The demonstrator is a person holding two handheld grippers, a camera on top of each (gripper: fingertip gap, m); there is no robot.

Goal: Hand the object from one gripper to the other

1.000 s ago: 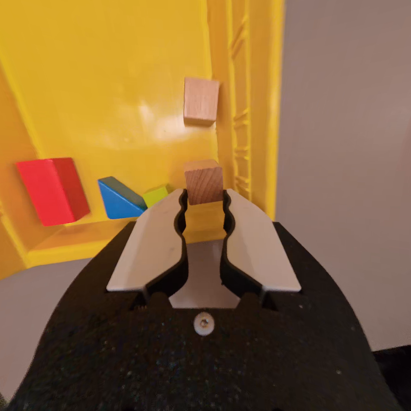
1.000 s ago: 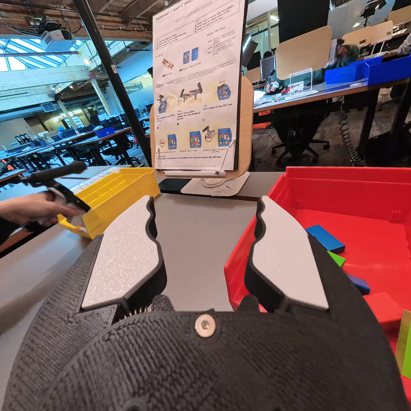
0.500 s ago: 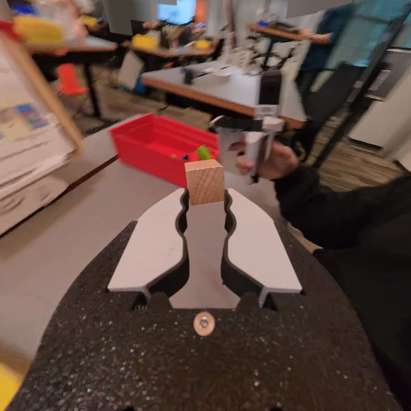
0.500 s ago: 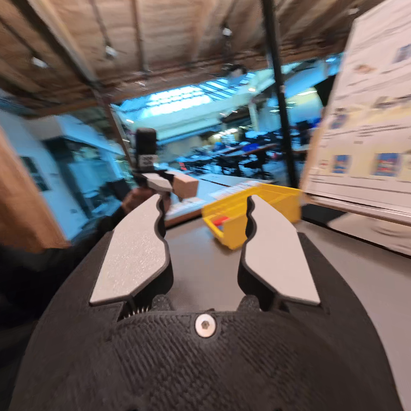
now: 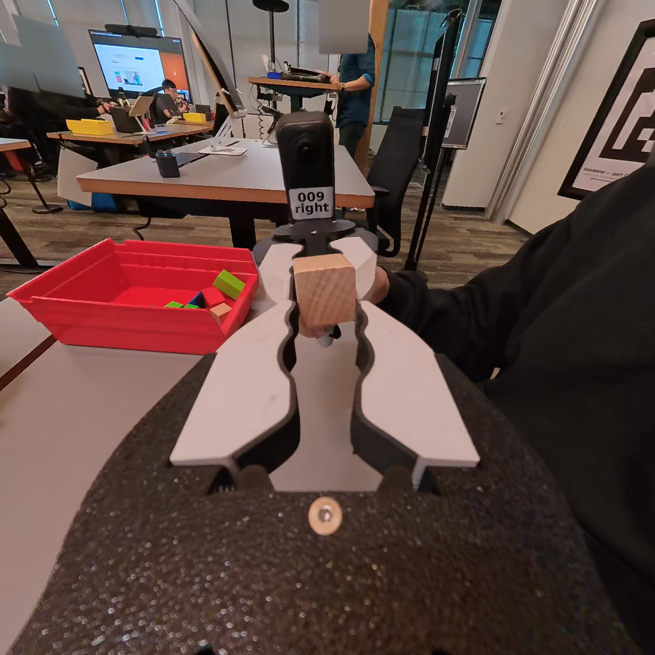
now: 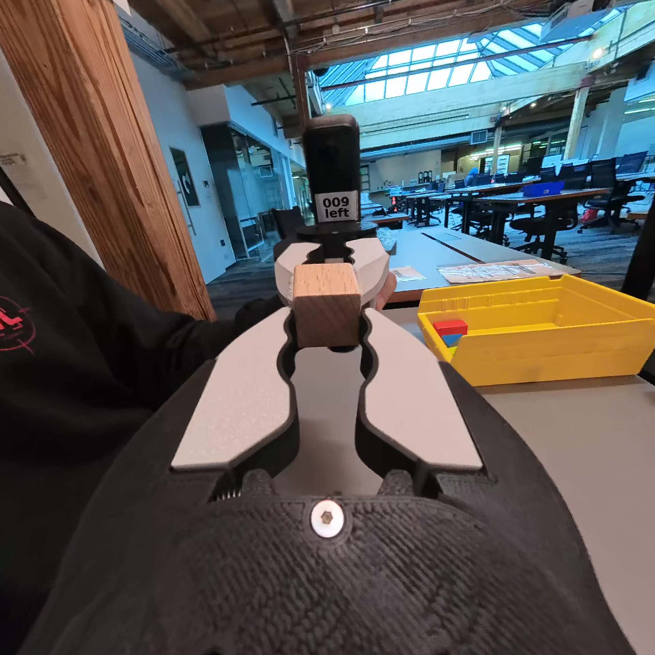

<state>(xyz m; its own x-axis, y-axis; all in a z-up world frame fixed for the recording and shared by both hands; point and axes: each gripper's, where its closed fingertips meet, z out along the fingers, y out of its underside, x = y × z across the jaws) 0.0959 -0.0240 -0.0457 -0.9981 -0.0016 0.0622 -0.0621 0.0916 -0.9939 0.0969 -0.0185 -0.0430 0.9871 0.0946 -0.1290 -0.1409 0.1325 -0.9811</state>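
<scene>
Two grippers on one plain wooden cube point(image 5: 324, 289), mid-air betw. bins.
We see left gripper point(image 5: 323, 312) clamped on cube's sides; right gripper point(image 6: 326, 320) clamped on it too, facing opp. Red plastic bin point(image 5: 88, 312) w/ coloured blocks, yellow plastic bin point(image 6: 553, 351) nearby on grey table point(image 6: 584, 443).

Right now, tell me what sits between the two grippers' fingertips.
Only the wooden cube: the right gripper and the left gripper face each other, both shut on it. Both wrist views show nothing else between them.
</scene>
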